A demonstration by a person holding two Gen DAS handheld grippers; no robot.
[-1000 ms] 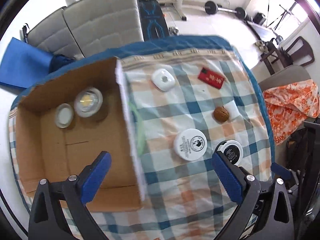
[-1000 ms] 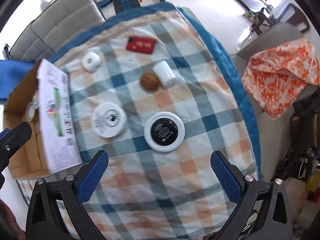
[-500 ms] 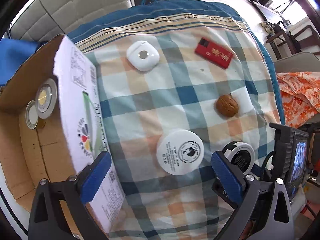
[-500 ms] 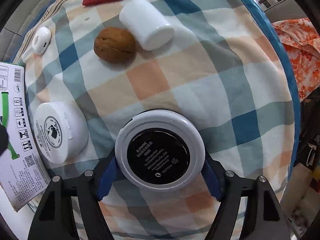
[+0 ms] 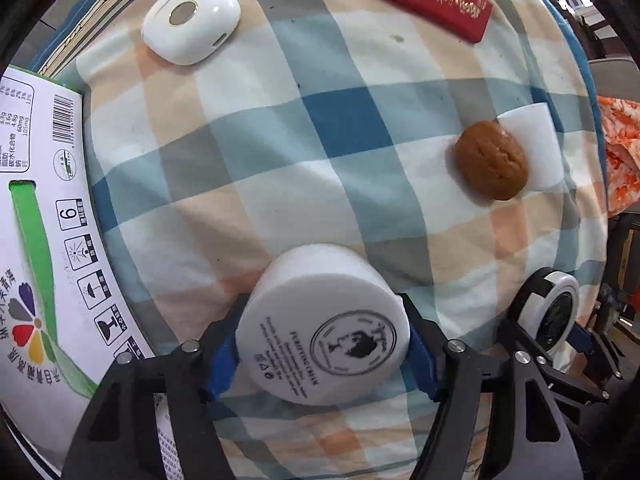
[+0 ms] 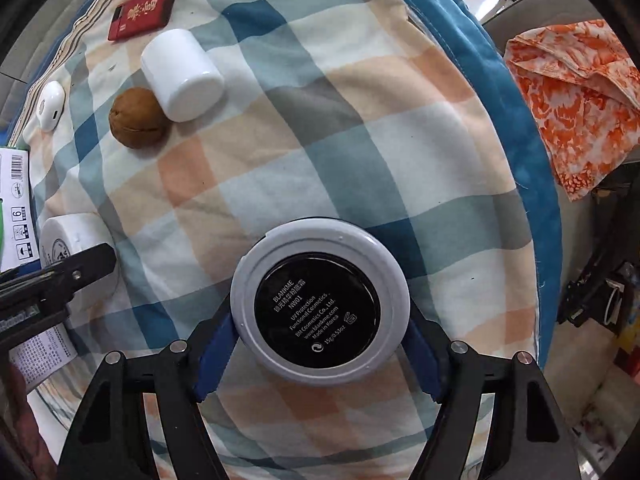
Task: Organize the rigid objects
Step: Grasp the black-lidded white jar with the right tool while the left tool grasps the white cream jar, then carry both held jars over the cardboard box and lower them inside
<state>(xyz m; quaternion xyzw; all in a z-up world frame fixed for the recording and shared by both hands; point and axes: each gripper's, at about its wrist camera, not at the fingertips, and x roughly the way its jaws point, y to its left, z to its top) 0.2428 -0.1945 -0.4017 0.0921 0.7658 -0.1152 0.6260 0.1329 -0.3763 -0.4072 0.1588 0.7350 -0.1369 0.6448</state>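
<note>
In the left wrist view, the left gripper (image 5: 323, 348) points almost straight down at the checked cloth (image 5: 352, 128). The white cream jar (image 5: 324, 328) stands between its blue pads (image 5: 221, 364) and the jaws are closing on it — the pads look to be touching its sides already. Probably the jar is taken from above because it is round and low, so its sides give a good hold. The printed box flap (image 5: 44, 260) lies just beside, on the left.

In the right wrist view, the right gripper (image 6: 318, 336) also looks downward. It holds the black-and-white compact (image 6: 320, 300) by the rim, jaws about half open and pressed on both sides. The compact sits on the cloth. Farther away lie a walnut (image 6: 138, 118), touching a white bottle (image 6: 182, 74) — and a red box (image 6: 142, 12).
</note>
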